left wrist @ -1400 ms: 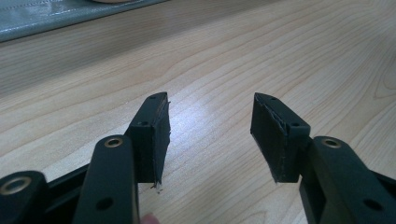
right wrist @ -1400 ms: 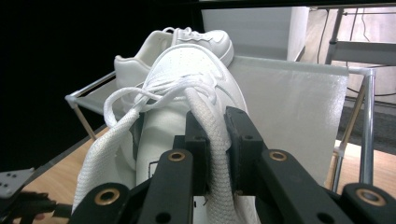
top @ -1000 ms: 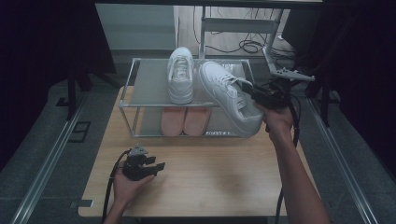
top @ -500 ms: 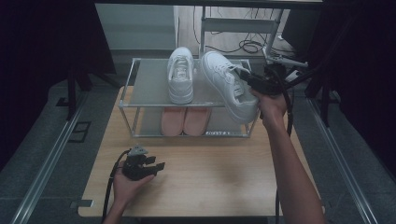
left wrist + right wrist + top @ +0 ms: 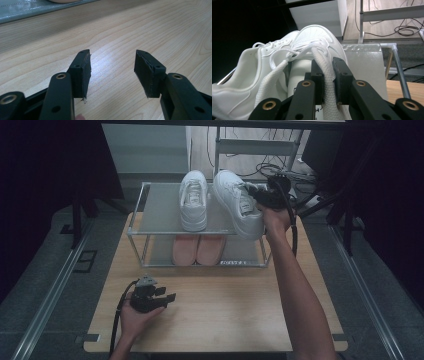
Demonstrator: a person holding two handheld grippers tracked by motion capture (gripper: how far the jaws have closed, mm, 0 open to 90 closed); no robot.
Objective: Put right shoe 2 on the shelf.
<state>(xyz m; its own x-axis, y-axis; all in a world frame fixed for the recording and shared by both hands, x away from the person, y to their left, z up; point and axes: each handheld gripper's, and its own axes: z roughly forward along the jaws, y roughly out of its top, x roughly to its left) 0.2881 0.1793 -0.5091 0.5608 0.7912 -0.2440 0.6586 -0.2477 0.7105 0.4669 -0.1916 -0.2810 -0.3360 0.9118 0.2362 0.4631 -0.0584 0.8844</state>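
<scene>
Right gripper [image 5: 327, 75] is seen clamped on the padded collar of a white sneaker [image 5: 239, 204], which is held tilted over the right part of the top shelf of a metal-framed shoe rack [image 5: 159, 215]; in the right gripper view the jaws are pressed together on the collar [image 5: 327, 82], with laces spilling to the left. A second white sneaker [image 5: 193, 200] is set flat on the same shelf, just beside the held one. On the lower shelf a pair of pink shoes [image 5: 197, 249] is placed side by side. Left gripper [image 5: 167, 296] is held low over the near left part of the table [image 5: 240, 310], well apart from the rack; in the left gripper view its jaws are spread, with bare wood grain between them. The table is a pale wooden board with rounded corners. It is bordered by grey flooring and metal rails [image 5: 50, 300] on either side. Behind the rack, a metal frame [image 5: 260, 145] and loose cables [image 5: 265, 170] are seen on a wooden floor, and dark curtains [image 5: 50, 170] are hung at both sides.
</scene>
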